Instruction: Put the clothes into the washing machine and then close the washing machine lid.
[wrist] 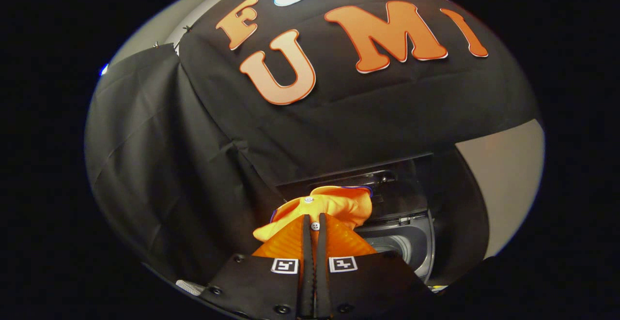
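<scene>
We had the gripper point(314, 223) with its 2 fingers pressed nearly together, pinching a fold of the orange garment point(334, 205), which bunched up just ahead of the fingertips and showed 2 small white buttons. Beyond it and a little to the right stood the washing machine point(411, 242), its lid point(378, 177) raised against the booth's black cloth and the dark drum opening visible under the cloth's hanging edge. We judged that the garment was not yet inside. The risk, as we saw it, was a shallow pinch: only a thin fold seemed caught, so the cloth could slip free short of the opening, or drape over the rim and later keep the lid from shutting.
</scene>
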